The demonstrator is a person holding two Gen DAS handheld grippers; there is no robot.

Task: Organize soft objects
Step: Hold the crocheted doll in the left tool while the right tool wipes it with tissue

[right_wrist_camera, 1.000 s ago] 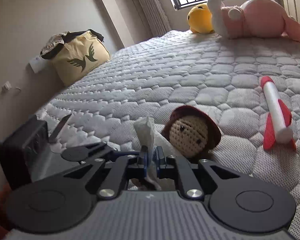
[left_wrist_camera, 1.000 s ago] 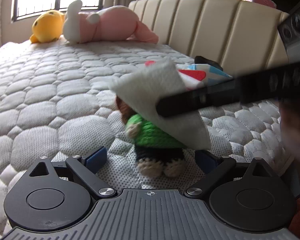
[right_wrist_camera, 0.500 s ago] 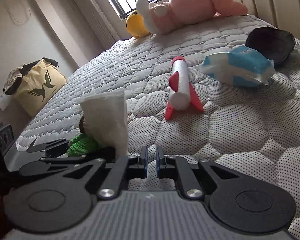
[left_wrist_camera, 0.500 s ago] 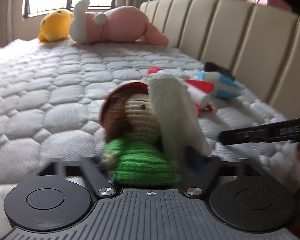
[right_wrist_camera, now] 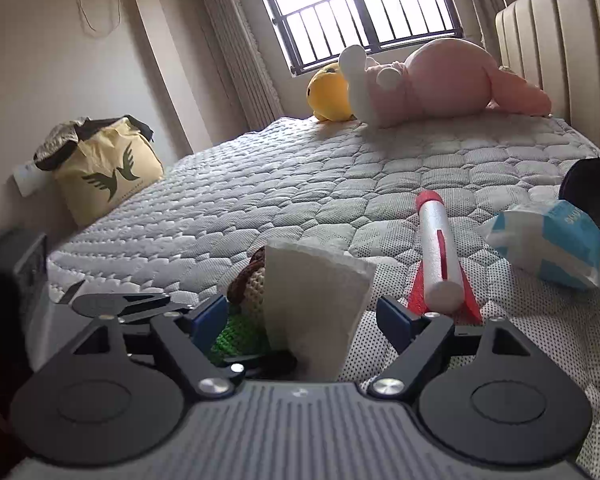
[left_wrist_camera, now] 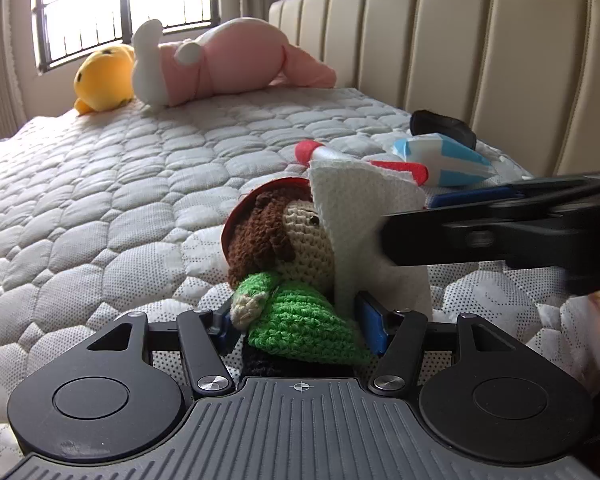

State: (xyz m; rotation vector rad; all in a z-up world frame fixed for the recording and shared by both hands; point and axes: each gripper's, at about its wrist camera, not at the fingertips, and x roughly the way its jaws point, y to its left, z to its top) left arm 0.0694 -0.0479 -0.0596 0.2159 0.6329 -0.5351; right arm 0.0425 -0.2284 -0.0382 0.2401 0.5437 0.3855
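Observation:
A crochet doll [left_wrist_camera: 284, 240] with brown hair, a red hat and a green top lies on the quilted mattress [left_wrist_camera: 120, 184]. My left gripper [left_wrist_camera: 297, 326] is shut on its green body. A white tissue [left_wrist_camera: 348, 208] stands against the doll's face, next to the right blue pad. In the right wrist view the tissue [right_wrist_camera: 312, 300] rises loose between the spread fingers of my open right gripper [right_wrist_camera: 300, 318], and the doll [right_wrist_camera: 248, 280] peeks out behind it. The right gripper's fingers [left_wrist_camera: 460, 236] reach in from the right and cover part of the tissue.
A red and white foam rocket [right_wrist_camera: 436, 248], a blue and white tissue pack [right_wrist_camera: 556, 248] and a black object [right_wrist_camera: 592, 184] lie to the right. A pink plush [right_wrist_camera: 432, 80] and yellow plush [right_wrist_camera: 328, 92] rest by the window. A padded headboard [left_wrist_camera: 480, 48] borders the mattress; a yellow bag [right_wrist_camera: 108, 168] sits beside the bed.
My left gripper has moved in and shut on the doll's body. My right gripper, which pinched the tissue a second ago, has opened; the tissue now stands free between its fingers.

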